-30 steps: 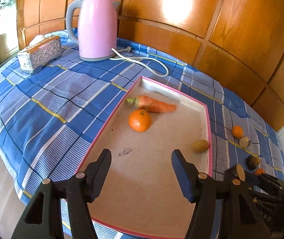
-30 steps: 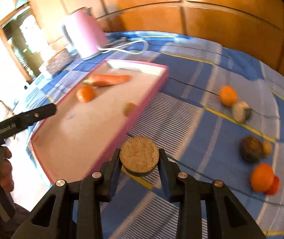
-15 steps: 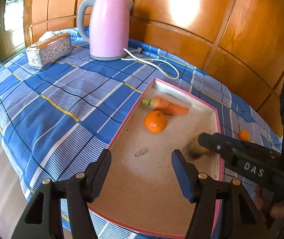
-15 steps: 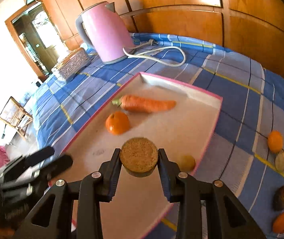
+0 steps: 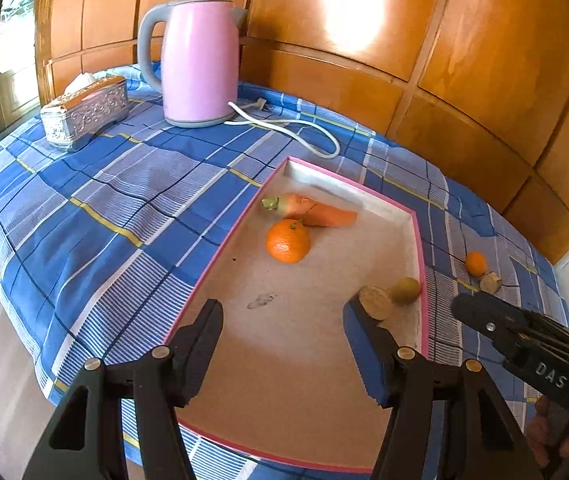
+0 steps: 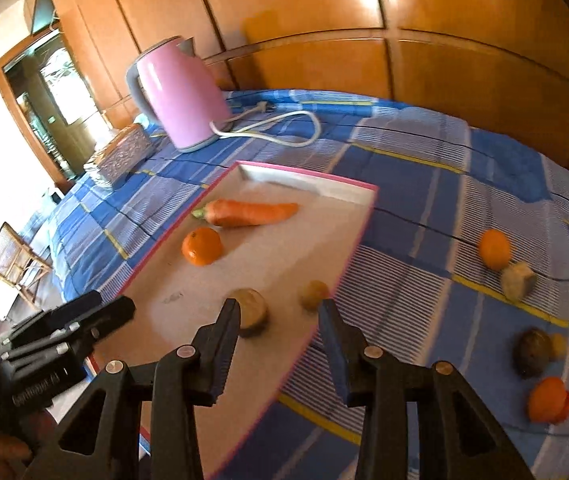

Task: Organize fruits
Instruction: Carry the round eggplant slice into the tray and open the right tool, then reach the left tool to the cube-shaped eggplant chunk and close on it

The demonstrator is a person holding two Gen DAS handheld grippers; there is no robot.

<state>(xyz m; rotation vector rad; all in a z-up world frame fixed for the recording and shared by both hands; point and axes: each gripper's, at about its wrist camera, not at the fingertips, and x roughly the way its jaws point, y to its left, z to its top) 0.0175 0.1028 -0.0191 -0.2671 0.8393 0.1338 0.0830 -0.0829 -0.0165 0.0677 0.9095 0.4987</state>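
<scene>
While opening, right claw (image 6: 280, 320) empty, cut fruit (image 6: 250, 312) on tray (image 6: 348, 236)

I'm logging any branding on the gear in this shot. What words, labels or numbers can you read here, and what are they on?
"DAS": white letters on the right hand-held gripper, seen in the left wrist view, cut off by the frame edge.
Pale lettering on the left hand-held gripper, seen in the right wrist view: too blurred to read.
Nothing legible on the kettle, the tray or the silver box.
</scene>
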